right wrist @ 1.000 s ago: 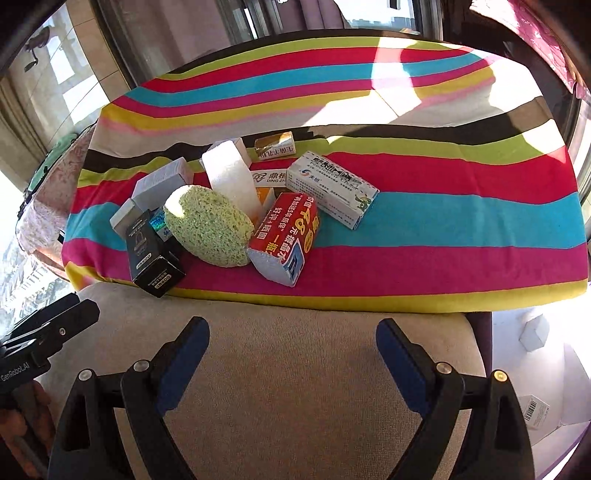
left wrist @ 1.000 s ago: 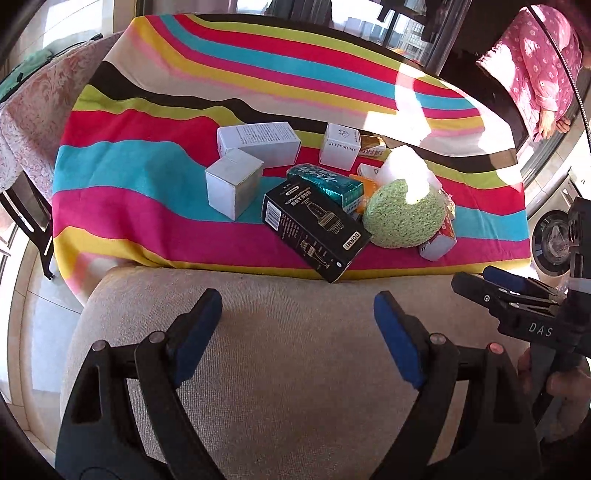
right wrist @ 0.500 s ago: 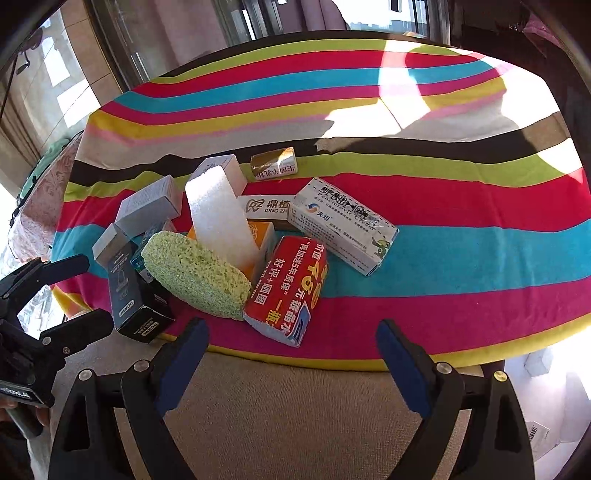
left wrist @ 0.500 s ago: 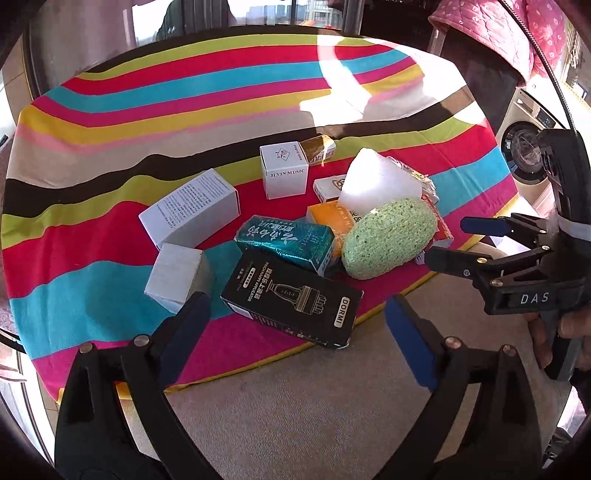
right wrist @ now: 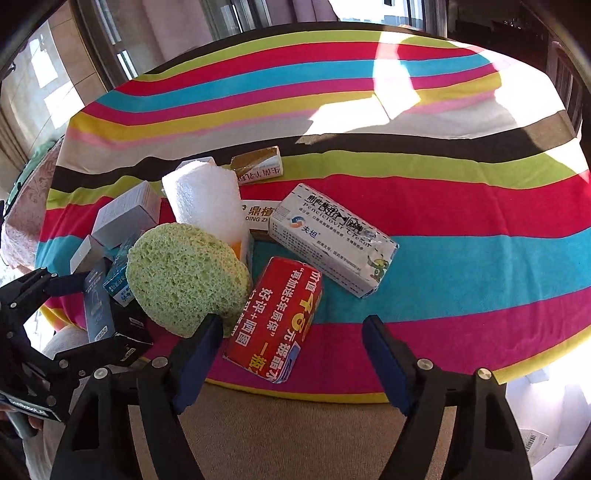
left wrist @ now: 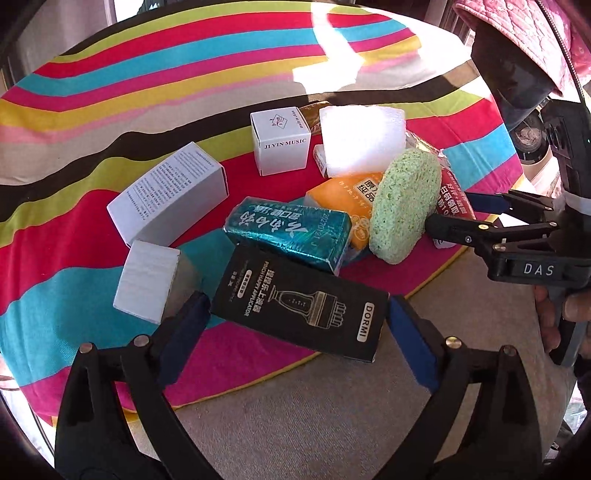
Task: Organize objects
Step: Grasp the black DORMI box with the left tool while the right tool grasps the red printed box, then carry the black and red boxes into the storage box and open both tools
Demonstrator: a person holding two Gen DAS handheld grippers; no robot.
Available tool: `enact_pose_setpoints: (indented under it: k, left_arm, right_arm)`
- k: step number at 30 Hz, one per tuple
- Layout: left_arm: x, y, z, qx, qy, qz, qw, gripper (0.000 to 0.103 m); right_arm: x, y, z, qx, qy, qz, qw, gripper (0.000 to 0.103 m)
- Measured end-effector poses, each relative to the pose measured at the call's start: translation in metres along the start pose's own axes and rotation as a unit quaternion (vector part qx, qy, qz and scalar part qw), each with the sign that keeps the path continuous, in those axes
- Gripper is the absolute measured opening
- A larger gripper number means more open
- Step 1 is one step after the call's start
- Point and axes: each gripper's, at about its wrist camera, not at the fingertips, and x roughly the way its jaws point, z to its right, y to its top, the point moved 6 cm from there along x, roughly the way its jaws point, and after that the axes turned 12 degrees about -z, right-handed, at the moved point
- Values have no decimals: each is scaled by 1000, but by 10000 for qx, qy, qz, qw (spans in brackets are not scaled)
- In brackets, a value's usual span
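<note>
boxes (left wrist: 299, 308) crowd striped cloth (right wrist: 443, 206) beside window (right wrist: 122, 55).

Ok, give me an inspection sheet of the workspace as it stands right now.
Surface: striped cloth over a beige cushion.
Job's things: black box between the open left gripper's fingers, not gripped; teal box resting on it; green sponge leaning on the pile; red pack at the cloth's edge; white foam upright.
Clutter: grey boxes, music box, cream box.
Grippers: right gripper open, around the red pack's near end.
Cables: thin cable at top right.
Surroundings: windows, a person in pink.
</note>
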Motion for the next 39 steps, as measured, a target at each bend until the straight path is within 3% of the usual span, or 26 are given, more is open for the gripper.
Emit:
enact_pose_setpoints:
  k: [1,6,17,27,39]
  left_arm:
    - [0,-1,1,14,-31,-9,10000,93]
    - [-2,-4,10,111,-75,11,9999,92]
    - [-35,-34,17,-761,-273,512,9954,91]
    - [-47,-42,69,-1222,-219,918,9880,91]
    - [-34,-25,149,-668,-364,866,9933,91]
  right_arm:
    - [1,-1,1,9,18,-17,10000,68]
    - [-2,-5,2,44,-30,-18,10000,30]
    - [-33,-32,6,87,313,175,9993,29]
    - [-62,-66,31,119,447,338,9984,29]
    - [-85,-102,87,508,375,372,9973,29]
